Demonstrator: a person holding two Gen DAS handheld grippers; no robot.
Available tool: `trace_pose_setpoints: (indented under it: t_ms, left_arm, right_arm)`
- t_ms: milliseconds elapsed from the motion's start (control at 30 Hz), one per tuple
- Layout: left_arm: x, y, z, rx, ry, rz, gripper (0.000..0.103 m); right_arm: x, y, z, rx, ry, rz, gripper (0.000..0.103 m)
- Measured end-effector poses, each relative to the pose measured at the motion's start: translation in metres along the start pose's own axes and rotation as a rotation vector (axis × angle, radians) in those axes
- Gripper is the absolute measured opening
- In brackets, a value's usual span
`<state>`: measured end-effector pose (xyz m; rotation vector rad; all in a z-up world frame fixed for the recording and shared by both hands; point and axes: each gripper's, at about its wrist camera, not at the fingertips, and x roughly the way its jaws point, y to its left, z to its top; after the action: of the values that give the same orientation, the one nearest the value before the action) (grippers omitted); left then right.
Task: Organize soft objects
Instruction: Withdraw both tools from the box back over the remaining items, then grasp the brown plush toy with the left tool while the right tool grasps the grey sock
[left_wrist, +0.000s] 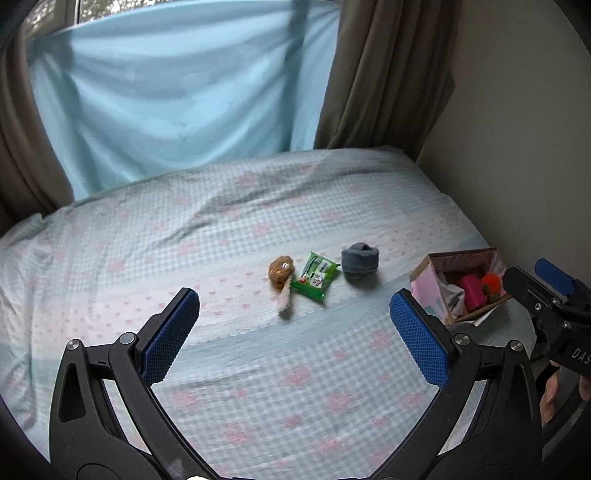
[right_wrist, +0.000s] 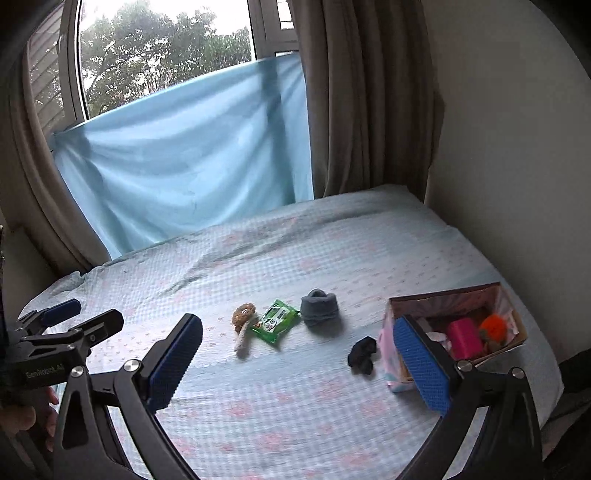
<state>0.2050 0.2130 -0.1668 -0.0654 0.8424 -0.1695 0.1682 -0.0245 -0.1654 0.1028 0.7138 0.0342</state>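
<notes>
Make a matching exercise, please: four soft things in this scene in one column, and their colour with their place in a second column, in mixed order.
Things:
1. wipes packet
2. rolled cloth
3. small sock
4. fuzzy ball

Colour and place:
A. orange, inside the box
B. green, between the brown toy and the grey item
C. black, on the bed beside the box
D. grey, right of the packet

Pairs: 1-B, 2-D, 3-C, 4-A

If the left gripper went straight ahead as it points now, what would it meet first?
Probably the green plastic wipes packet, lying on the checked bedsheet roughly between the left gripper's open fingers; depth is uncertain.
</notes>
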Motion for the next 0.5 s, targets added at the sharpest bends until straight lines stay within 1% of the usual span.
trace_pose_setpoints:
  t_ms: [200,333,433,500]
  left_arm:
    - [0.06,0.014,0.013,-0.049,0.079,-0.035,0.103]
    - [0.105,0.016,0.025,-0.09,0.143,-0.05,0.102]
    - [0.144,0.017,0.033,-0.115,0.186,-0.065,0.102]
    - [0.174,0.019,0.036,-0.134,0.217,-0.089,0.102]
  right_arm:
    - [0.056,0.004,0.004,0.024,0.049,-0.009,0.103]
    - [0.096,-0.001,0.009,0.069,0.089,-0.01,0.103]
    - [0.132,-0.005,0.011,0.085,0.122,-0.023,0.103]
    - [0.157,-0.009,0.012,0.093,0.147,-0.033,0.103]
